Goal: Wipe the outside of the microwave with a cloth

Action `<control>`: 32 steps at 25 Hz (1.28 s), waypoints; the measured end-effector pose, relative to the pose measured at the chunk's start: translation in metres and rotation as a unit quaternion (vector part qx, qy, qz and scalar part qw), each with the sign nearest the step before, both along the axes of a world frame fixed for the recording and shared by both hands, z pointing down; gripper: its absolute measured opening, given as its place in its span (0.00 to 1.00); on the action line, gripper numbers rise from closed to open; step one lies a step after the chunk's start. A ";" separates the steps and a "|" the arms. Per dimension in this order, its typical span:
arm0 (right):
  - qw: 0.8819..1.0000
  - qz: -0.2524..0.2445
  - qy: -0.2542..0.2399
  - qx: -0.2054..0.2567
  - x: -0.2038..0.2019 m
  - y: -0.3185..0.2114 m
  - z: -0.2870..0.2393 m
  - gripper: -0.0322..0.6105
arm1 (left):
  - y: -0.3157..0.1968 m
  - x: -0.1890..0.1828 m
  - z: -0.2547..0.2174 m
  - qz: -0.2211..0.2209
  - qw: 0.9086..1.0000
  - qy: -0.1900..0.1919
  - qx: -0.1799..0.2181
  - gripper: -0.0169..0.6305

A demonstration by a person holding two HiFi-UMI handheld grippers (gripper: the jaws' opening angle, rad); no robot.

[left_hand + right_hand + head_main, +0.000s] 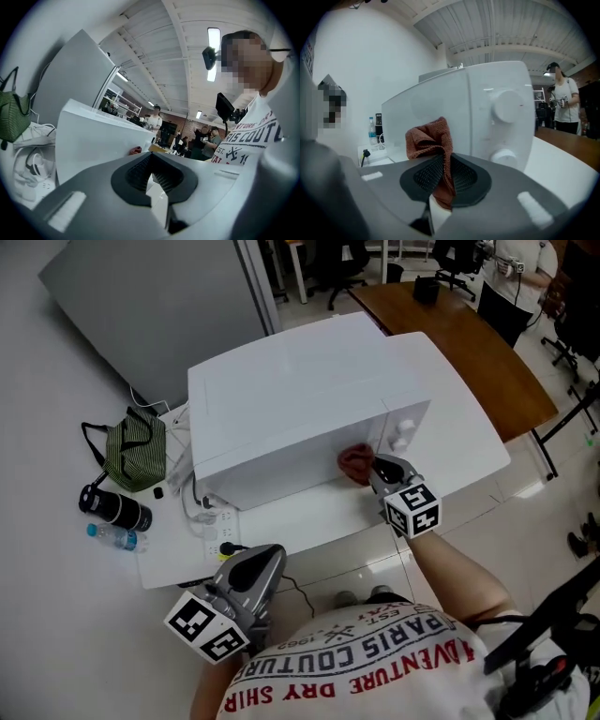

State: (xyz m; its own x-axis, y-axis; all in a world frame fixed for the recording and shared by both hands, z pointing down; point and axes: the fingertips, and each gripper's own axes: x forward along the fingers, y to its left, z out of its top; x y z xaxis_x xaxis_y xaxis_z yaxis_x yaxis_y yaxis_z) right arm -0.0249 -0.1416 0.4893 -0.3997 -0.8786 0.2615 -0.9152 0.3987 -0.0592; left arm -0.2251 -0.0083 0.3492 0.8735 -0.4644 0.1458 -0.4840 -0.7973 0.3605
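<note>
A white microwave (291,409) stands on a white table (469,465), its door and two knobs (507,107) facing me. My right gripper (373,468) is shut on a reddish-brown cloth (354,463), which is bunched against the front of the microwave (440,122) just left of the knobs. The cloth (431,140) rises from between the jaws in the right gripper view. My left gripper (267,563) hangs low near my body, in front of the table's near edge, shut and holding nothing. Past the microwave's corner (98,140), a bit of the cloth (135,150) shows in the left gripper view.
A green striped bag (136,448), a black flask (115,507) and a small water bottle (117,537) lie at the table's left end, beside a power strip with cables (211,521). A brown table (469,343) stands behind. People stand in the background (560,101).
</note>
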 end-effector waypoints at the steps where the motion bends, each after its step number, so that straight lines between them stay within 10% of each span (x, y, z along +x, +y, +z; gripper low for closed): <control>1: 1.000 0.012 0.000 -0.001 0.012 0.000 -0.001 0.11 | 0.000 0.005 -0.002 0.008 1.000 -0.001 0.002 0.03; 15: 1.000 0.002 0.000 -0.019 0.022 0.029 -0.003 0.11 | -0.004 0.016 -0.006 0.031 0.999 -0.002 0.005 0.03; 32: 0.964 -0.245 -0.073 0.069 -0.247 0.029 -0.094 0.11 | 0.017 -0.100 -0.003 -0.113 0.994 0.003 0.005 0.03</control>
State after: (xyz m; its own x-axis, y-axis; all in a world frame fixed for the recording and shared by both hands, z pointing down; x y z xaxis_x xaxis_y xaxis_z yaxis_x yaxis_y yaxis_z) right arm -0.2719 -0.1121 0.3954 -0.7994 -0.5973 0.0646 -0.6008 0.7945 -0.0882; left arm -0.3248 0.0087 0.3458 0.7482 -0.6496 0.1353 -0.6484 -0.6726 0.3566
